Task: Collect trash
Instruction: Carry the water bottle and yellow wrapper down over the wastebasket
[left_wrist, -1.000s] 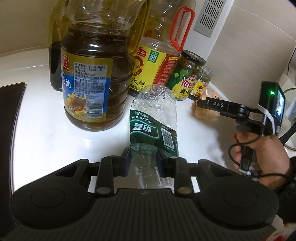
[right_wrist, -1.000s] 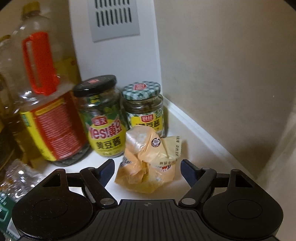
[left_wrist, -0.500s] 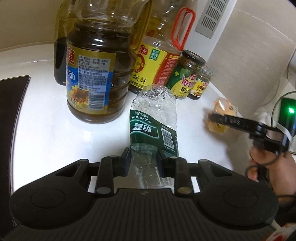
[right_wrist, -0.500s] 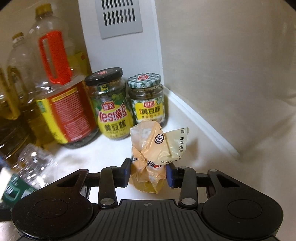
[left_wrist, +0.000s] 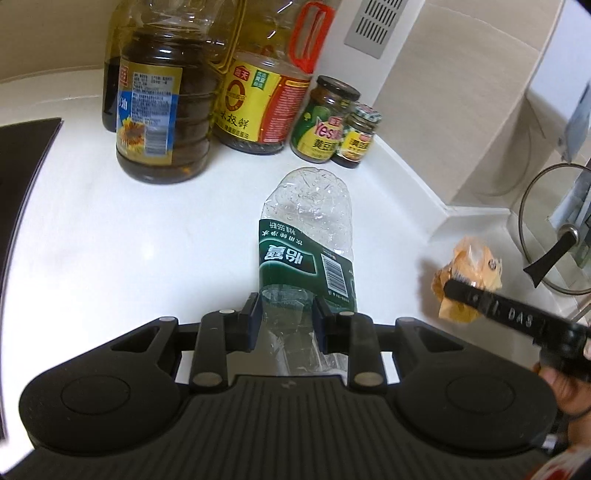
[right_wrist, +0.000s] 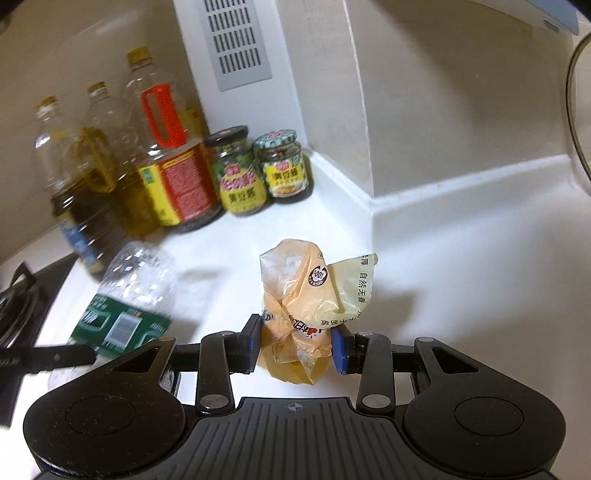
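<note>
My left gripper (left_wrist: 286, 317) is shut on the neck end of a crushed clear water bottle (left_wrist: 308, 236) with a green label, held above the white counter (left_wrist: 147, 240). The bottle also shows at the left of the right wrist view (right_wrist: 129, 295). My right gripper (right_wrist: 297, 345) is shut on a crumpled orange-yellow plastic wrapper (right_wrist: 306, 306), lifted off the counter. In the left wrist view the wrapper (left_wrist: 471, 267) and the right gripper's finger (left_wrist: 495, 299) appear at the right.
Large oil bottles (left_wrist: 162, 122) and a red-handled bottle (left_wrist: 266, 103) stand at the back with two sauce jars (left_wrist: 325, 122) in the corner. A black stove (left_wrist: 22, 147) lies at the left. A glass pot lid (left_wrist: 554, 229) leans at the right.
The right gripper closed on the wrapper, lifted it and pulled back from the jars. The left gripper, holding the bottle, has also drawn back and risen from the oil bottles.
</note>
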